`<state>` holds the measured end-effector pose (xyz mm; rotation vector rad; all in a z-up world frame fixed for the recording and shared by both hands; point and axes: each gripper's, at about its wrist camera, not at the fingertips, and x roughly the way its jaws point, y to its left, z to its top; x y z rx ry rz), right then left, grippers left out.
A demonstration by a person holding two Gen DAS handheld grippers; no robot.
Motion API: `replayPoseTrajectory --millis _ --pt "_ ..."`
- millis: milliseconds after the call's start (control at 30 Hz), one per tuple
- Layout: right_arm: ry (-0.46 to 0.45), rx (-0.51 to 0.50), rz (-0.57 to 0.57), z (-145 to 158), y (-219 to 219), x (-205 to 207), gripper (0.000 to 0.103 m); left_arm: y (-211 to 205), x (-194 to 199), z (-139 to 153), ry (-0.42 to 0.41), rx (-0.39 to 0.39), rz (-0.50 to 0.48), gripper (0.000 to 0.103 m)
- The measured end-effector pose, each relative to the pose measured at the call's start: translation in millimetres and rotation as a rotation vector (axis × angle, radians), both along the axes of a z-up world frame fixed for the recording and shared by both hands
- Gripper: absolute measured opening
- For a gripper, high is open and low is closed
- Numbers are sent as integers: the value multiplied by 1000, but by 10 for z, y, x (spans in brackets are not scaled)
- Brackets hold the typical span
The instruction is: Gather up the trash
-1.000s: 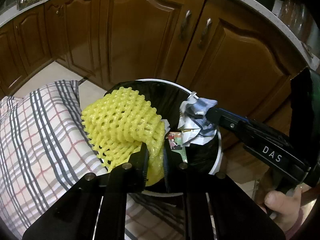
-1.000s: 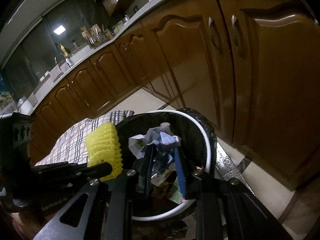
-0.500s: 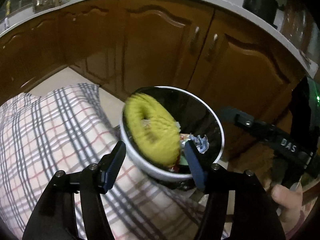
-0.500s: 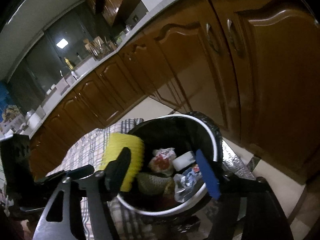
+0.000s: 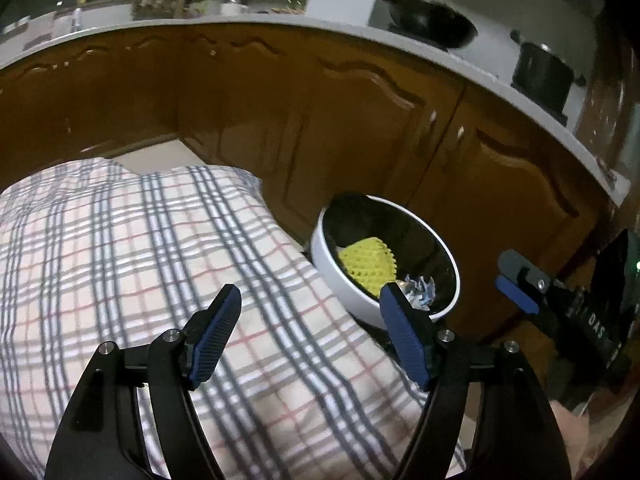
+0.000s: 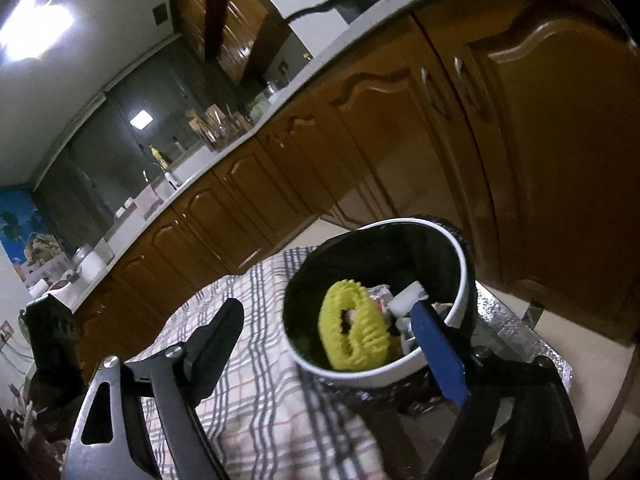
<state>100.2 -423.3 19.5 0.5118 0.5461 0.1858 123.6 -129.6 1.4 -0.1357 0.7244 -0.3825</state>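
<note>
A white round bin with a black liner [image 5: 332, 268] stands beside the plaid-covered table [image 5: 120, 248]; it also shows in the right wrist view [image 6: 460, 256]. Inside lie a yellow foam net [image 5: 366, 262] [image 6: 352, 332] and crumpled paper trash [image 5: 418, 292]. My left gripper [image 5: 310, 312] is open and empty above the cloth, left of the bin. My right gripper [image 6: 324, 320] is open and empty above and before the bin. The right gripper also shows at the right edge of the left wrist view [image 5: 516, 292].
Brown kitchen cabinets [image 5: 360, 120] stand close behind the bin under a white counter [image 5: 440, 54] with a pan and a pot. A shiny foil-like surface [image 6: 508, 320] lies under the bin. Light floor [image 5: 156, 156] shows beyond the table.
Both grippers opened and dropped their loads: the yellow net and the crumpled paper now lie in the bin. Both grippers have pulled back and up, away from the bin.
</note>
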Motion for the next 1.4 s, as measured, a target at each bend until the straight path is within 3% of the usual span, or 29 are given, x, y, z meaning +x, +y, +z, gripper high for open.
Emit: replayPoseTrajectory --millis 233,467,567,700,833,1000,1400 --pt "-79 -98 3 57 362 -320 97 345 -344 53 -73 -15 86 84" --pt "-184 -275 -17 280 751 -662 102 593 -747 179 -182 12 150 90" --pt "-260 -336 -25 459 869 -832 103 647 -916 292 -243 41 188 103" --pt "-388 -421 -61 605 1007 -1119 103 744 -1164 370 -326 102 245 103" --pt "-476 -495 -86 530 1179 -1300 103 866 -1312 303 -355 111 293 103" --pt "-461 -563 -48 374 1378 -1254 103 961 -1351 171 -334 130 321 103" --pt "-371 -490 24 56 1438 -1168 103 1018 -1475 21 -340 162 358 103"
